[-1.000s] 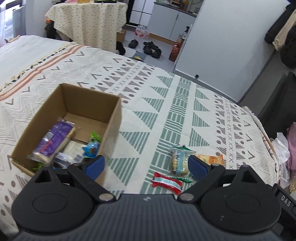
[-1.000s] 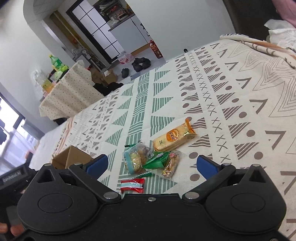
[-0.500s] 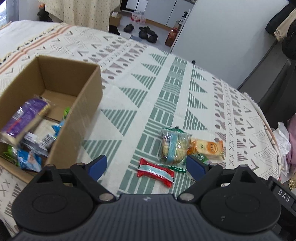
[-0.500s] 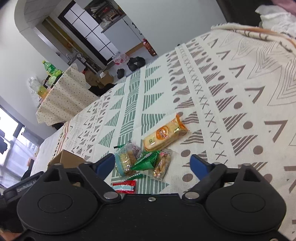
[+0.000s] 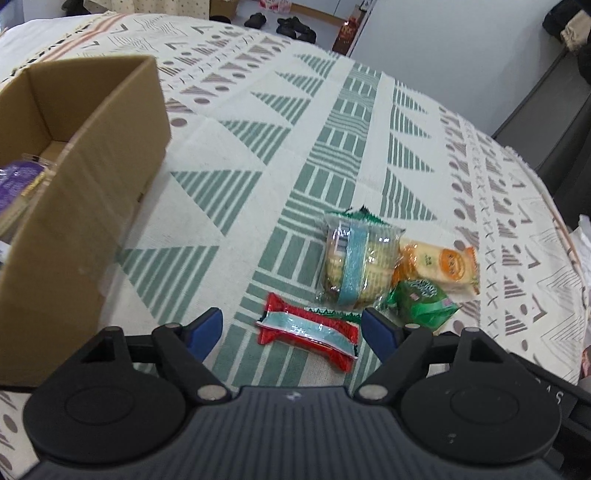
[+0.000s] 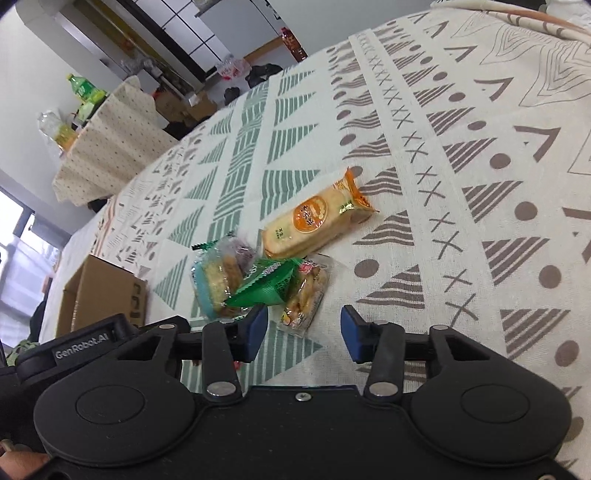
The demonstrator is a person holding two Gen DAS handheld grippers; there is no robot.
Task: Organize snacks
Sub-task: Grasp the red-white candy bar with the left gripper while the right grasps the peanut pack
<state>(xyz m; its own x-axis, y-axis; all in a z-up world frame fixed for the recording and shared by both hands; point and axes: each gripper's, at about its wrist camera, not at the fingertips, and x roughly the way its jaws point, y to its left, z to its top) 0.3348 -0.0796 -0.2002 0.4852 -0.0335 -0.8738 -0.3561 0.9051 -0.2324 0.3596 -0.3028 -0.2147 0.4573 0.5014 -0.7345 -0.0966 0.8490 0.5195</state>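
A small heap of snacks lies on the patterned bedspread (image 5: 332,122). In the left wrist view a red wrapped bar (image 5: 308,330) lies between the fingers of my left gripper (image 5: 291,330). Its jaws are closing, with gaps still on both sides of the bar. Beyond it are a clear biscuit pack with a blue band (image 5: 354,258), an orange cracker pack (image 5: 439,264) and a green packet (image 5: 421,302). My right gripper (image 6: 304,328) hangs over the near end of a clear nut packet (image 6: 306,295), jaws closing, pads not touching it. The cardboard box (image 5: 92,177) stands at the left.
The box holds a purple packet (image 5: 14,177) among other snacks. The left gripper's body (image 6: 81,343) is close beside the right one. A cloth-covered table with bottles (image 6: 110,147) and shoes on the floor (image 5: 291,24) are beyond the bed. The bed's edge curves away at right.
Both grippers have sunk toward the snack heap and their jaws have narrowed, the right one much more. In the left view the box has slid left and the red bar now sits between the fingers.
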